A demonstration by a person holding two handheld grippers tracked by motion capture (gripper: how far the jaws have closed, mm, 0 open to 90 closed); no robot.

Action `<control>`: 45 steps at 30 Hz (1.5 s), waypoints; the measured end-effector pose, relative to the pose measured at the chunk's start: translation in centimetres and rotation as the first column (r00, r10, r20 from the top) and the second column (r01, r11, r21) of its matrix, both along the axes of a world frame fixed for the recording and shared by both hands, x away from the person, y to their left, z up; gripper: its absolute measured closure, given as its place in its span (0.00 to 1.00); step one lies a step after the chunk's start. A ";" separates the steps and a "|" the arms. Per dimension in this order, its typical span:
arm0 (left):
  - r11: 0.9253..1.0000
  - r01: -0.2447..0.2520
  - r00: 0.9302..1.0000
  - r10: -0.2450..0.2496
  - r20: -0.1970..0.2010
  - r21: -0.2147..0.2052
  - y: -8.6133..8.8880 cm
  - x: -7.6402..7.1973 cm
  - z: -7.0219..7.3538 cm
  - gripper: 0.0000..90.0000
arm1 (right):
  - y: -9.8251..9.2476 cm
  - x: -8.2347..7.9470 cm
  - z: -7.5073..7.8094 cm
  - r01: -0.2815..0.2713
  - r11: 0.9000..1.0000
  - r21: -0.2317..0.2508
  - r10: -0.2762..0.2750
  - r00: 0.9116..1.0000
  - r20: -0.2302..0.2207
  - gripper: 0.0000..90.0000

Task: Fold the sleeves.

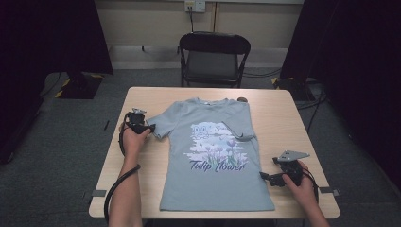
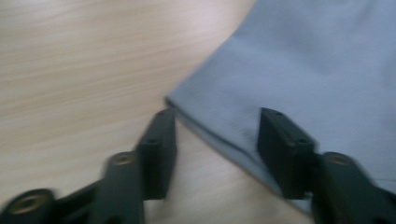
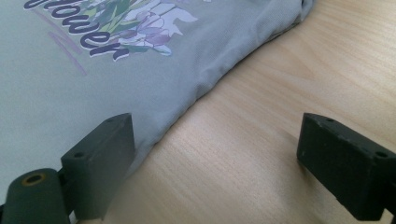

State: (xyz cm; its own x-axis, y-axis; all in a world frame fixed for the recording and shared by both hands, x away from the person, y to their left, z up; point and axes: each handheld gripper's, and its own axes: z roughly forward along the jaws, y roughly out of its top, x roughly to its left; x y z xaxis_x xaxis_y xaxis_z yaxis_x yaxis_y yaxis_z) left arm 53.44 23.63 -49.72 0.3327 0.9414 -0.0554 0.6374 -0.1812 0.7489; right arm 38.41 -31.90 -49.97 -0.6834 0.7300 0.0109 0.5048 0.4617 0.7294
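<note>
T-shirt sleeve hem between half-open left tool jaws, ungripped.

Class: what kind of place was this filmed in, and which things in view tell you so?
Probably a recording room or lab, not a home: black curtains hang on both sides, a bare table stands on grey carpet, a folding chair faces it, and a T-shirt lies spread flat.

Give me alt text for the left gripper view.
The left gripper points at the hem of a light blue T-shirt sleeve on a pale wooden table. Its black jaws stand apart, and the sleeve's corner lies between them, unpinched.
</note>
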 end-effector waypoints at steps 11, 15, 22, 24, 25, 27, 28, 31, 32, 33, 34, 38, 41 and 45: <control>0.998 0.051 0.996 -0.049 -0.075 0.024 -1.5 -0.4 1.0 0.98 | 0.0 0.1 0.0 -0.014 1.000 0.002 0.014 1.000 -0.002 0.12; 0.999 0.048 0.998 -0.048 -0.034 0.002 -1.8 -0.5 1.7 0.98 | 0.0 0.2 0.0 -0.018 1.000 0.005 0.018 1.000 -0.003 0.12; 0.998 0.068 0.998 -0.068 0.014 0.013 -2.2 -0.5 2.9 0.98 | 0.0 0.2 0.0 -0.019 1.000 0.004 0.019 1.000 -0.003 0.12; 0.997 0.070 0.997 -0.070 0.023 0.019 -2.4 -0.6 3.2 0.98 | 0.0 0.2 0.0 -0.020 1.000 0.004 0.020 1.000 -0.003 0.12; 0.997 0.069 0.997 -0.069 0.027 0.022 -2.5 -0.6 3.3 0.98 | 0.0 0.2 0.0 -0.020 1.000 0.004 0.020 1.000 -0.003 0.12; 0.998 0.065 0.997 -0.065 0.037 0.017 -2.7 -0.6 3.5 0.98 | 0.0 0.2 0.0 -0.020 1.000 0.005 0.020 1.000 -0.004 0.12; 0.997 0.070 0.997 -0.070 0.041 0.014 -2.8 -0.5 3.6 0.98 | 0.0 0.2 0.0 -0.020 1.000 0.004 0.020 1.000 -0.003 0.12; 0.997 0.076 0.996 -0.076 0.041 0.008 -3.3 -0.5 3.8 0.98 | 0.0 0.2 0.0 -0.020 1.000 0.005 0.020 1.000 -0.004 0.12; 0.997 0.080 0.996 -0.080 0.042 0.004 -3.5 -0.4 3.9 0.98 | 0.0 0.2 0.0 -0.020 1.000 0.005 0.020 1.000 -0.004 0.12; 0.997 0.083 0.996 -0.083 0.044 0.004 -3.6 -0.4 3.9 0.98 | 0.0 0.2 0.0 -0.021 1.000 0.005 0.021 1.000 -0.004 0.12; 0.996 0.086 0.995 -0.086 0.046 0.004 -3.8 -0.4 4.0 0.98 | 0.0 0.2 0.0 -0.021 1.000 0.005 0.021 1.000 -0.003 0.12; 0.995 0.099 0.994 -0.099 0.047 0.005 -4.4 -0.4 4.3 0.98 | 0.0 0.2 0.0 -0.023 1.000 0.005 0.023 1.000 -0.003 0.12; 0.994 0.108 0.993 -0.108 0.055 0.003 -4.9 -0.3 4.6 0.98 | -0.1 0.2 0.0 -0.023 1.000 0.005 0.023 1.000 -0.003 0.12; 0.993 0.121 0.991 -0.121 0.060 0.003 -5.6 -0.3 5.1 0.98 | -0.1 0.2 0.0 -0.023 1.000 0.005 0.023 1.000 -0.003 0.12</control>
State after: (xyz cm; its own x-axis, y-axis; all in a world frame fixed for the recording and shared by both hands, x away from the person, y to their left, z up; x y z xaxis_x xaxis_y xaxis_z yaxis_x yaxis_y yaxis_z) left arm 53.11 18.02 -44.62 0.4468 0.8940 -0.0326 0.5651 -0.2538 0.7850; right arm 38.63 -31.95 -49.95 -0.7003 0.7137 0.0169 0.4965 0.4699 0.7299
